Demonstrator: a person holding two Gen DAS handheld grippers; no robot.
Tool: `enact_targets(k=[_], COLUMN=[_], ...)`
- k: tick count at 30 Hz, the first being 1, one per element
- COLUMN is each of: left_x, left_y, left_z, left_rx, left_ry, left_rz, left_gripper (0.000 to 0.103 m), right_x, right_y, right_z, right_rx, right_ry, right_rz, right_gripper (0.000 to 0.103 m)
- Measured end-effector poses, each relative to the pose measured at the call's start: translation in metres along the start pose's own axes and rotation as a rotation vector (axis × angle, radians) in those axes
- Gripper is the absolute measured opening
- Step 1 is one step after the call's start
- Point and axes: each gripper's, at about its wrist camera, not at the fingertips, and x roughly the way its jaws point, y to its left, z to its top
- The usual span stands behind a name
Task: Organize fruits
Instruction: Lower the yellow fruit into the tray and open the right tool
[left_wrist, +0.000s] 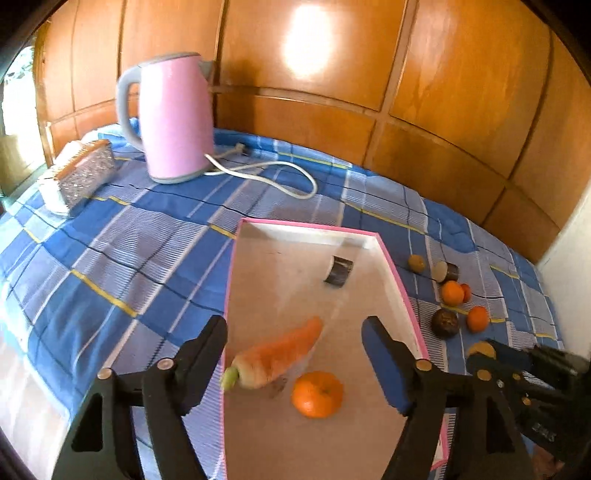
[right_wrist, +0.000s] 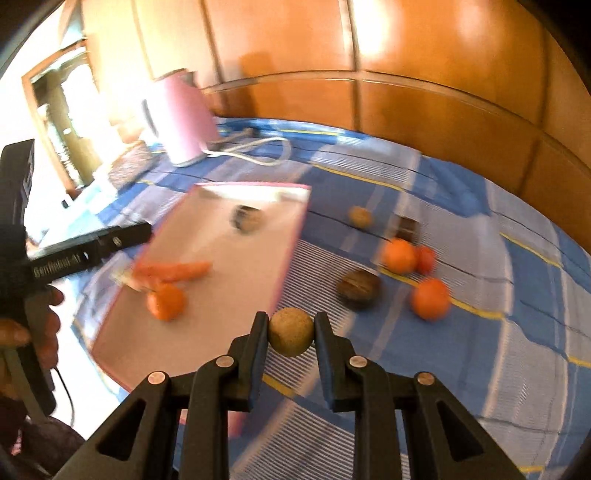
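We tilt the left gripper (left_wrist: 295, 347) downward over the pink-rimmed tray (left_wrist: 391, 273), jaws spread wide around nothing, with the carrot (left_wrist: 277, 354) lying beneath. Our right gripper (right_wrist: 291, 330) (also angled down) pinches a round tan fruit (right_wrist: 290, 331) beside the tray.

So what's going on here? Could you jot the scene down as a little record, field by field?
Setting: blue checked cloth, wooden wall behind
Tray: pink-edged tray
In tray: carrot, orange, dark cut piece
Still on cloth: two oranges, small red fruit, dark round fruit, brown ball, dark cut piece
Left tool: open over carrot, holding nothing
Right tool: shut on tan round fruit
Background: pink kettle with white cord
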Motion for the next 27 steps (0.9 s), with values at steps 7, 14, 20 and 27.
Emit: enact_targets(k=[7,14,20,27], left_x=[-0.013,-0.016,-0.016,-0.015], left_y=[0.010,0.012,0.009,0.006], left_z=[-0.011,-0.019,-0.024,-0.028], left_rx=[-0.016,-0.027,-0.025,-0.011], left_ry=[-0.009,0.005,0.005,0.017], left_rz=[0.032,0.043,0.044,0.052], left_gripper=[0.085,0.092,0.092,0.092], right_x=[0.032,0.041,0.031,0.016], right_y=[0.031,0.045,0.056,0.057], right_z=[0.027,0.028,0.019,0.012], right_rx=[-0.033,-0.039,-0.078,-0.060], right_ry=[0.019,0.011,-0.023,-0.073], right_rz=[0.031,0.012,-0.026,-0.058], right_gripper=[0.026,0.032,0.037,0.039])
